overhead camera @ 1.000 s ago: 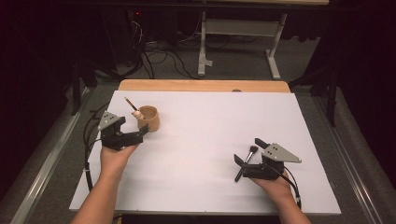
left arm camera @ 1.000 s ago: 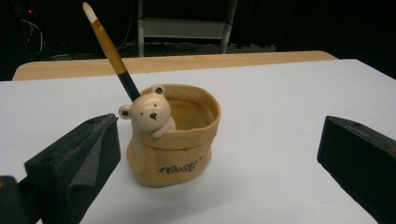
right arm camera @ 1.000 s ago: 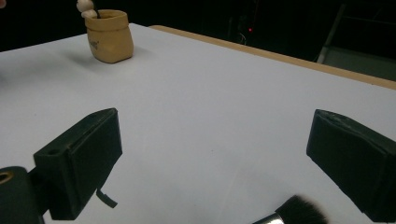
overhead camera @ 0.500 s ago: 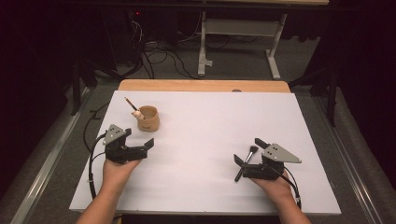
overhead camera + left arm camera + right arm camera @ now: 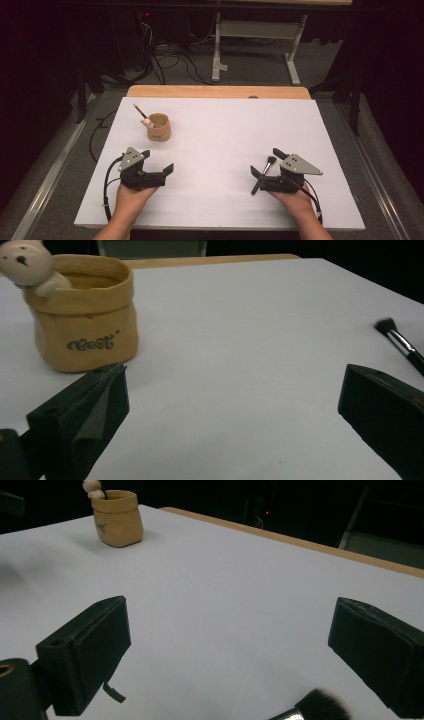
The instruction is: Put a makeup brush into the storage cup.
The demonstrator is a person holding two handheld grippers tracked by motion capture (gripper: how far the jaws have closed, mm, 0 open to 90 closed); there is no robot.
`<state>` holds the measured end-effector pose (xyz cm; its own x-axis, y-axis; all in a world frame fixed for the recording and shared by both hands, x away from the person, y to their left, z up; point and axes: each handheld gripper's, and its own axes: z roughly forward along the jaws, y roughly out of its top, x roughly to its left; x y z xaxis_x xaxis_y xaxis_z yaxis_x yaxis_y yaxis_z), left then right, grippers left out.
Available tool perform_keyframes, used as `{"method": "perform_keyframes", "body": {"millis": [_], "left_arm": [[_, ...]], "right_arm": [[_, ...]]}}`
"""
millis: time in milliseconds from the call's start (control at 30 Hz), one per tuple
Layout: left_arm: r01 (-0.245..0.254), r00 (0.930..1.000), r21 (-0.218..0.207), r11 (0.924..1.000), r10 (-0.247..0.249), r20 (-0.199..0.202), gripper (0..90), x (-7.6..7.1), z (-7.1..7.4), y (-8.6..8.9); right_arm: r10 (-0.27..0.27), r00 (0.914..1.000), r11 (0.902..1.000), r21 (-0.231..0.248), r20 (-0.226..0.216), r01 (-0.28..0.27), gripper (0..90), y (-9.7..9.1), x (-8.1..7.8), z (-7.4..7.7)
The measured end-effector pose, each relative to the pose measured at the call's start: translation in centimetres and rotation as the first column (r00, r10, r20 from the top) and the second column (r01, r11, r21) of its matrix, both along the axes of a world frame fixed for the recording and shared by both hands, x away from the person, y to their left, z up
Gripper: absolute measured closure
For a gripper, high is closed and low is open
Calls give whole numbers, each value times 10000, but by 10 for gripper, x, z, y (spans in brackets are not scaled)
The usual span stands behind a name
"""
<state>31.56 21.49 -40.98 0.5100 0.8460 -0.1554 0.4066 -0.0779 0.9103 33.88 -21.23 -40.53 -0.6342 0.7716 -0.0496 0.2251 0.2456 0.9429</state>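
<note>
Movement since the earlier frames belongs to the left gripper [image 5: 159, 166]: it has drawn back from the tan pot [image 5: 159, 127] toward the person's side of the table, and its jaws stand wide apart with nothing between them. The pot, with a small bear figure [image 5: 22, 262] on its rim and a thin stick [image 5: 138, 110] poking out, now stands well apart from that gripper, ahead and a little to the left in the left gripper view. The right gripper [image 5: 268, 168] has stayed where it was, jaws spread and empty. A black brush [image 5: 263, 174] lies flat on the white sheet [image 5: 225, 130] between its jaws, bristles pointing away from the person. Beyond the sheet, a wooden table edge [image 5: 215, 92] shows, then grey floor with cables [image 5: 170, 60] and a metal stand [image 5: 255, 40] in a dark room.
</note>
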Motion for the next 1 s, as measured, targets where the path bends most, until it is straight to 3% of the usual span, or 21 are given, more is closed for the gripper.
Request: {"method": "perform_keyframes", "body": {"millis": [200, 533, 1000], "left_arm": [[381, 9989, 297, 9988, -388, 262, 6, -11, -3, -7], [637, 9970, 527, 9966, -658, 403, 6, -12, -4, -7], [1000, 9939, 230, 9947, -1009, 448, 6, -13, 0, -2]], "right_arm": [[-41, 10000, 10000, -56, 24, 41, 47, 0, -1, 0], [-491, 9988, 9987, 128, 31, 491, 47, -11, -1, 4], [-1558, 9878, 9876, -205, -29, 1557, 48, -32, 5, 3]]}}
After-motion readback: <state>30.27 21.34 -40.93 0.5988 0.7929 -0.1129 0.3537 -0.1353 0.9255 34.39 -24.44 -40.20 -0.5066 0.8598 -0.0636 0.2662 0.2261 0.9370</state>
